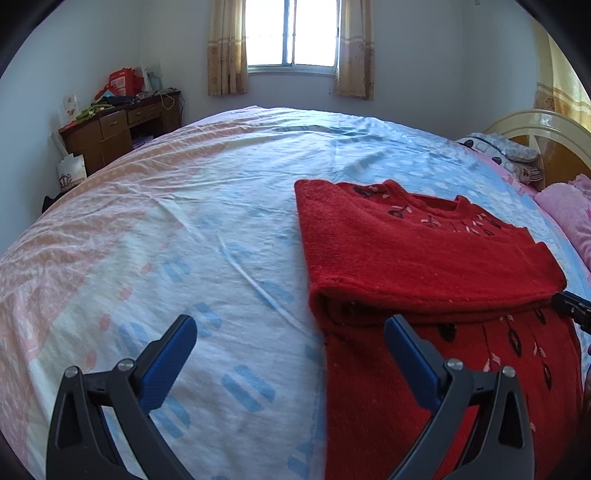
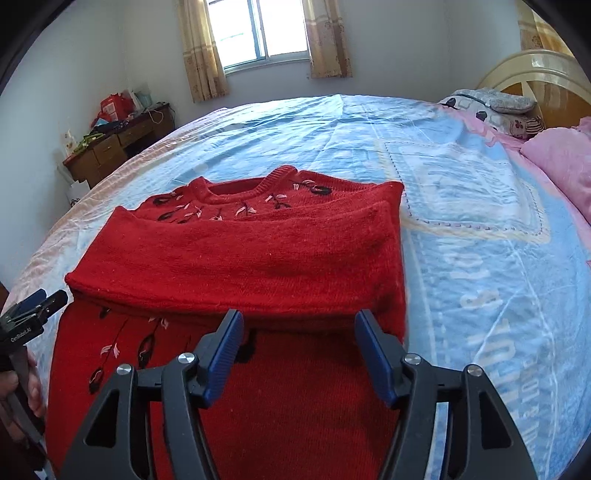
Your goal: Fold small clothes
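Red sweater (image 2: 236, 258) (lower hem cut off at frame bottom) lies part-folded on the bed (image 2: 461, 229); left gripper (image 1: 290, 343) and right gripper (image 2: 299, 332) fingers spread, empty.

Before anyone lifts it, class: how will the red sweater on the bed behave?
The red sweater is probably floppy: its folded layers sag and curve. Its fuzzy knit likely grips the bed sheet rather than sliding. It looks thick, so fairly heavy for its size.

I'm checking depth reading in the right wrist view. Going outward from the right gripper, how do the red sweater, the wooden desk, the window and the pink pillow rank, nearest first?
1. Red sweater, directly under the right gripper.
2. Pink pillow, far right, by the headboard.
3. Wooden desk, far left, past the bed's edge.
4. Window, on the back wall.
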Demonstrator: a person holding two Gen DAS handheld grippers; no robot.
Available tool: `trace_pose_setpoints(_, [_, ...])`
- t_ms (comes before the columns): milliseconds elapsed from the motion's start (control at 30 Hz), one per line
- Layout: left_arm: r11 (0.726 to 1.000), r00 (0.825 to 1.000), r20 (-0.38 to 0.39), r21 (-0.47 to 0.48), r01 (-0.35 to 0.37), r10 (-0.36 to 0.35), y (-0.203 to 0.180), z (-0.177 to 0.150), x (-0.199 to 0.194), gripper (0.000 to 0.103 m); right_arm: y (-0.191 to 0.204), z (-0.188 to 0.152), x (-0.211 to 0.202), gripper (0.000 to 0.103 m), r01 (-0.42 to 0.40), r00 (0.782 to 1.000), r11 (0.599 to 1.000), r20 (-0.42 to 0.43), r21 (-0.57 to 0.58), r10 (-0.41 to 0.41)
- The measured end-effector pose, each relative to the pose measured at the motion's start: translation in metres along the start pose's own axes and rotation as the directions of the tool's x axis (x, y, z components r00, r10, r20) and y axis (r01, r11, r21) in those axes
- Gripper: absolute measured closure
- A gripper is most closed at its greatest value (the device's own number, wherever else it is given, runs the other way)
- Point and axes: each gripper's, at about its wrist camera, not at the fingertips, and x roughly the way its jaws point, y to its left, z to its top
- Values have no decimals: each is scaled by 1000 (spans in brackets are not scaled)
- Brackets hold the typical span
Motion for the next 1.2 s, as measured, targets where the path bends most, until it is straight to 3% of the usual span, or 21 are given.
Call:
trace_pose_setpoints(367, [998,998,4,0,56,-56,-5,-6,-24,0,-10,-18,-6,39,6,1000,999,-12,45,-6])
trace_pose_setpoints(767, [994,995,-32,63,94,-92,-17,-23,-43,0,-9,-38,-25,38,9,999,999,-42,47,-7])
trace_pose_setpoints(1200, [982,989,-56,123,143,-137,-24,-46,-76,0,15,-76,-51,37,-33,994,999,-102,-1,33])
